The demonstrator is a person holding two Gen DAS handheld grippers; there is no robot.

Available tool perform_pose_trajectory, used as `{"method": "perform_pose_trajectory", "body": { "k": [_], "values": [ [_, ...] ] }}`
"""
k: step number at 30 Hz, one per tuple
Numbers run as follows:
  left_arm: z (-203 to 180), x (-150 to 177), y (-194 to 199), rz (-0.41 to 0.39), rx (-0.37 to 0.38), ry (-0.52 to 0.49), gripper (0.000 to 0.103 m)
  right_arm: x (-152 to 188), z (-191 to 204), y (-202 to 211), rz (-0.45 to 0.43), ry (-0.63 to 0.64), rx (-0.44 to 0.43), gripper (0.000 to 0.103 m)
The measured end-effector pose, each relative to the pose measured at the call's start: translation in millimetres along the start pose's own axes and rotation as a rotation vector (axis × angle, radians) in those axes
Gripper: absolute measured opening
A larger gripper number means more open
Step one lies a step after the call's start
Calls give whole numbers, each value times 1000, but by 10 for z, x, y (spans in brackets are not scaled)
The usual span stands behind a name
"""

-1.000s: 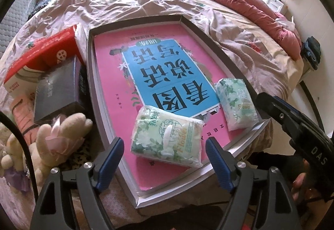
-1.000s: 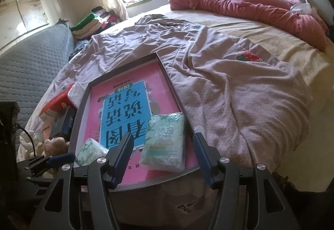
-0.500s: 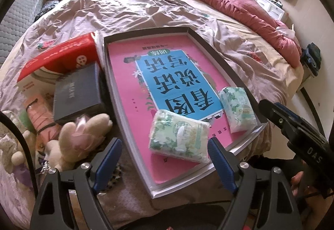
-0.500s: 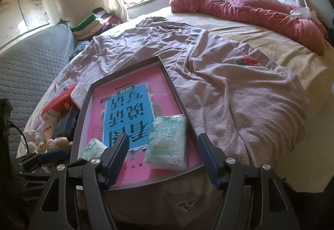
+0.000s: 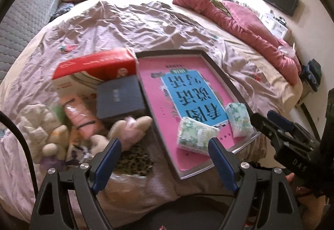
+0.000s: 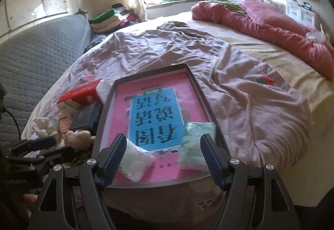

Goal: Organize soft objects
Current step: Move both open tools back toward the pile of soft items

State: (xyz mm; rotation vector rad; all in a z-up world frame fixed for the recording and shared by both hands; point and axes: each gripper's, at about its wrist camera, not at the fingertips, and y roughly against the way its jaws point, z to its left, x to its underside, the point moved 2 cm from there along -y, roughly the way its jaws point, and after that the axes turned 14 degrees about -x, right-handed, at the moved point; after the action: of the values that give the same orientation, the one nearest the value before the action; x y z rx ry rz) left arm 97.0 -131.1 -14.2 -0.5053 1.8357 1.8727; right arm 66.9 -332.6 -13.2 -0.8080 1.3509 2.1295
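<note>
A shallow tray (image 5: 221,72) (image 6: 196,81) lined with a pink and blue sheet lies on the bed. Two green-patterned tissue packs lie at its near end: one (image 5: 195,136) (image 6: 135,161) nearer the left, one (image 5: 239,119) (image 6: 195,146) at the right. A pile of plush toys (image 5: 127,131) (image 6: 77,138) lies left of the tray. My left gripper (image 5: 165,164) is open and empty, held back from the bed edge, between the plush pile and the tray. My right gripper (image 6: 163,156) is open and empty in front of the tray's near end.
A red and white box (image 5: 94,67) and a dark grey box (image 5: 119,98) lie left of the tray, behind the plush toys. A leopard-print cloth (image 5: 133,161) lies at the bed edge. A rumpled mauve sheet (image 6: 240,88) and red quilt (image 6: 261,21) cover the bed.
My left gripper has drawn back and swung left, from over the tissue pack toward the plush pile. My right gripper has pulled back slightly and shifted left. Both stayed open.
</note>
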Motion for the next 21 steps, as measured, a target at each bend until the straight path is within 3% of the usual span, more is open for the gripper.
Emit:
{"method": "perform_pose_trajectory", "body": {
  "k": [7, 21],
  "values": [
    [410, 76, 146, 9, -80, 15, 85, -44, 294, 63, -7, 41, -22, 75],
    [1480, 389, 355, 20, -175, 153, 85, -46, 953, 25, 17, 120, -144, 75]
  ]
}}
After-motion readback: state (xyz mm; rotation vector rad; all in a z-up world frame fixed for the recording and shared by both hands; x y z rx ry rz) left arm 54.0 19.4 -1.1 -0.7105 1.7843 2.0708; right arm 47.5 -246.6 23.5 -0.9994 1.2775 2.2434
